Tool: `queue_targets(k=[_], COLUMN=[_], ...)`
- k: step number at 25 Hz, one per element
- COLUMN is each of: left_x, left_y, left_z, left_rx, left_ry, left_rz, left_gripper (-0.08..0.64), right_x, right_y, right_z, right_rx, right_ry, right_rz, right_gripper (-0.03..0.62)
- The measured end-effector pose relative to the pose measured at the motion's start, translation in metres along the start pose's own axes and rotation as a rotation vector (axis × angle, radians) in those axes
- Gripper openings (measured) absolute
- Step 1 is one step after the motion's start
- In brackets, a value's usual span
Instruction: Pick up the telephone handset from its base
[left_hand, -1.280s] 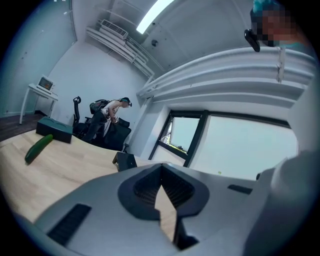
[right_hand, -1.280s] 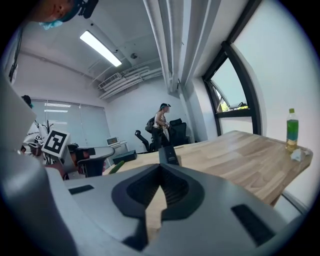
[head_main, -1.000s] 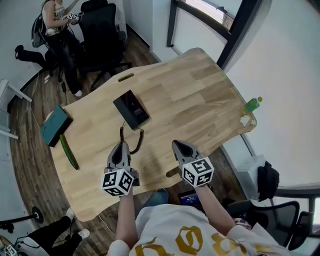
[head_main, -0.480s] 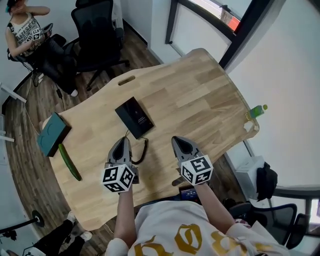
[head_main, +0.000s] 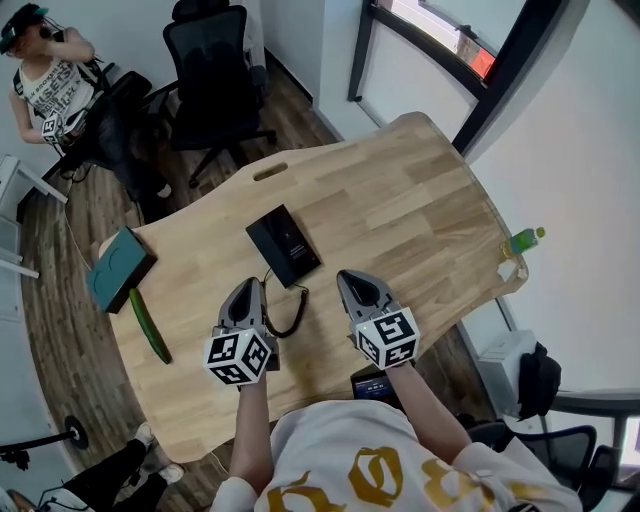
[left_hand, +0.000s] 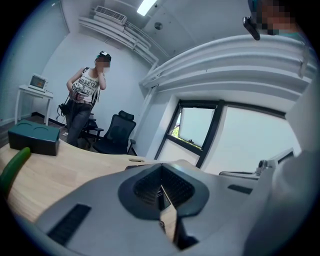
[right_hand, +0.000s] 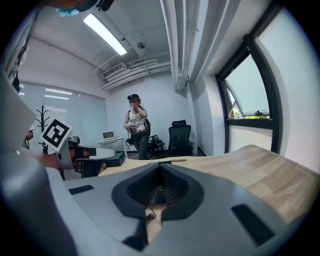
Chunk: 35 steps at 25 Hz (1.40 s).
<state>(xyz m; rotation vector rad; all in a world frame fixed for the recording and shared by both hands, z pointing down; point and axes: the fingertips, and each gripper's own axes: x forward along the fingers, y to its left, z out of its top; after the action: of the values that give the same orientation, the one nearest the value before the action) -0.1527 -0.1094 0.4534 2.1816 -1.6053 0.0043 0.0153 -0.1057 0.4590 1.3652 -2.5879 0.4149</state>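
The black telephone (head_main: 283, 245) lies flat in the middle of the wooden table (head_main: 400, 200), and its handset is hard to tell from the base. Its curly cord (head_main: 291, 312) loops toward me between the grippers. My left gripper (head_main: 248, 289) is shut and empty, just short of the phone's near left corner. To the cord's right my right gripper (head_main: 350, 279) hovers, also shut and empty. In the right gripper view a sliver of the telephone (right_hand: 159, 196) shows past the closed right gripper (right_hand: 160, 182). The left gripper (left_hand: 161, 190) blocks most of its own view.
A teal box (head_main: 120, 268) and a green cucumber (head_main: 148, 325) lie at the table's left end. A green bottle (head_main: 525, 240) stands by the right edge. A black office chair (head_main: 215, 60) and a standing person (head_main: 55, 85) are beyond the far side.
Both grippers have come nearer the telephone, which now sits lower and closer in the head view. The person in the background has shifted. Both pairs of jaws stay shut.
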Motion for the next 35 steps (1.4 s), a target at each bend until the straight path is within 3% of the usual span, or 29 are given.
queue_targets(k=[7, 35], left_x=[0.008, 0.073], left_y=[0.007, 0.051], left_z=[-0.006, -0.077], left_rx=[-0.006, -0.085], left_ry=[0.022, 0.188], left_rz=[0.018, 0.026], left_gripper=[0.006, 0.006], right_x=[0.013, 0.08], right_y=[-0.003, -0.034], right_z=[0.004, -0.051], right_rx=[-0.004, 0.05], right_ry=[-0.004, 0.15], right_rz=[0.015, 0.036], right_gripper=[0.005, 0.005])
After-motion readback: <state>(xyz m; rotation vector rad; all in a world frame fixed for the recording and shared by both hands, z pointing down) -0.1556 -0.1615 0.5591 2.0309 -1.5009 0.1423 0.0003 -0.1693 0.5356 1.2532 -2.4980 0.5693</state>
